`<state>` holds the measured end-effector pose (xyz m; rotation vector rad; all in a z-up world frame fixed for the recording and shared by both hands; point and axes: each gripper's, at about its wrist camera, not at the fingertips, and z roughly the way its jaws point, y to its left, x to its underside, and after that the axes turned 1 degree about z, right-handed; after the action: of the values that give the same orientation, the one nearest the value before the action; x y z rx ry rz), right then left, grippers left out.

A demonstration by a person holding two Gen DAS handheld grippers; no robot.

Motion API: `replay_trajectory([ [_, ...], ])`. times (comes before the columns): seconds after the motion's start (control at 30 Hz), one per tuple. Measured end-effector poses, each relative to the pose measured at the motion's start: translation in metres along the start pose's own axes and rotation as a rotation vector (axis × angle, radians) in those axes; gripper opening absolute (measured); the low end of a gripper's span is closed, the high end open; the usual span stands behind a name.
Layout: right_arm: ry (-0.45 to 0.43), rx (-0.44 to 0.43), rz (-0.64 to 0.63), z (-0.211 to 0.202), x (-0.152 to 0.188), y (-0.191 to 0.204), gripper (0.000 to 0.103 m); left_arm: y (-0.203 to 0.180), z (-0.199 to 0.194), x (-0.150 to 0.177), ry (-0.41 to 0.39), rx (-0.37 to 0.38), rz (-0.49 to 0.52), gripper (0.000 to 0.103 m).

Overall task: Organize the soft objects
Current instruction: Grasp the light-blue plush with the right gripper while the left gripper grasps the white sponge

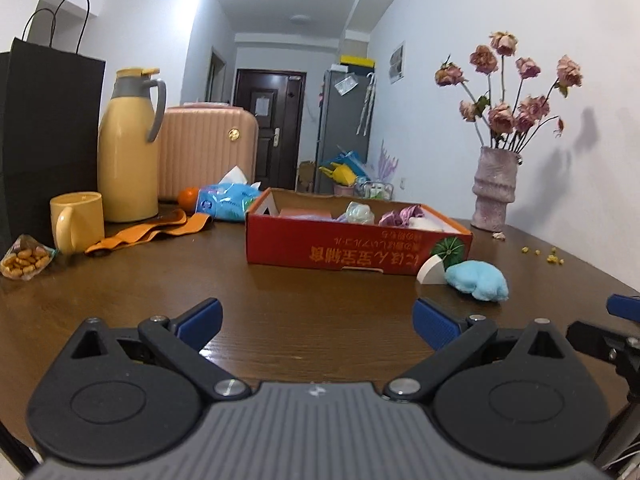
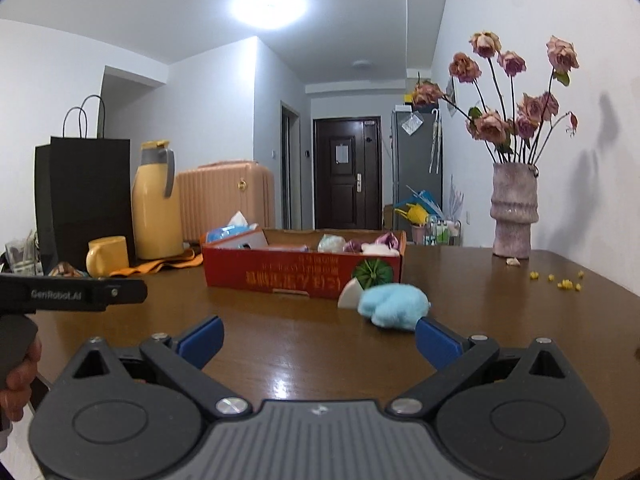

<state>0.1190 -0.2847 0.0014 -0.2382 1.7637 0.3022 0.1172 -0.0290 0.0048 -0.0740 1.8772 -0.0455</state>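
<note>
A light blue plush toy (image 1: 478, 280) lies on the brown table beside a white wedge-shaped piece (image 1: 431, 270), just in front of the right corner of a red cardboard box (image 1: 356, 250). The box holds several soft items, among them a pale green one (image 1: 360, 213) and a purple one (image 1: 404, 215). My left gripper (image 1: 318, 322) is open and empty, low over the table, short of the box. My right gripper (image 2: 318, 338) is open and empty; the blue plush (image 2: 394, 306) lies just beyond its right fingertip (image 2: 436, 342), next to the white wedge (image 2: 350, 294) and the box (image 2: 300, 274).
At back left stand a black paper bag (image 1: 48, 140), a yellow thermos (image 1: 130, 148), a yellow mug (image 1: 78, 222), a snack bag (image 1: 24, 260), an orange cloth (image 1: 152, 232), an orange (image 1: 188, 197), a tissue pack (image 1: 228, 200) and a pink suitcase (image 1: 208, 148). A vase of dried roses (image 1: 494, 192) stands back right, with yellow crumbs (image 1: 552, 257).
</note>
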Motion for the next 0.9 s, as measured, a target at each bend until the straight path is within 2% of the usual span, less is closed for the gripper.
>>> replay_trajectory([
  [0.2, -0.013, 0.015, 0.041, 0.009, -0.006, -0.013, 0.102, -0.006, 0.012, -0.005, 0.009, -0.001, 0.015, 0.103],
  [0.4, 0.077, 0.082, 0.070, 0.050, -0.021, -0.039, 0.101, -0.016, 0.042, -0.013, 0.067, -0.008, 0.028, 0.103],
  [0.53, 0.165, 0.070, 0.072, 0.093, -0.035, -0.059, 0.101, -0.027, 0.068, -0.025, 0.092, -0.006, 0.051, 0.103],
  [0.67, 0.224, 0.045, 0.023, 0.142, -0.046, -0.069, 0.101, -0.038, 0.099, -0.035, 0.108, -0.005, 0.052, 0.103],
  [0.83, 0.296, 0.045, -0.009, 0.203, -0.048, -0.078, 0.100, -0.052, 0.142, -0.044, 0.148, -0.004, 0.059, 0.103],
  [0.87, 0.313, 0.047, -0.008, 0.212, -0.046, -0.081, 0.099, -0.056, 0.150, -0.045, 0.158, 0.000, 0.066, 0.103],
  [0.9, 0.327, 0.045, 0.001, 0.219, -0.044, -0.083, 0.094, -0.061, 0.155, -0.045, 0.162, 0.008, 0.073, 0.103],
])
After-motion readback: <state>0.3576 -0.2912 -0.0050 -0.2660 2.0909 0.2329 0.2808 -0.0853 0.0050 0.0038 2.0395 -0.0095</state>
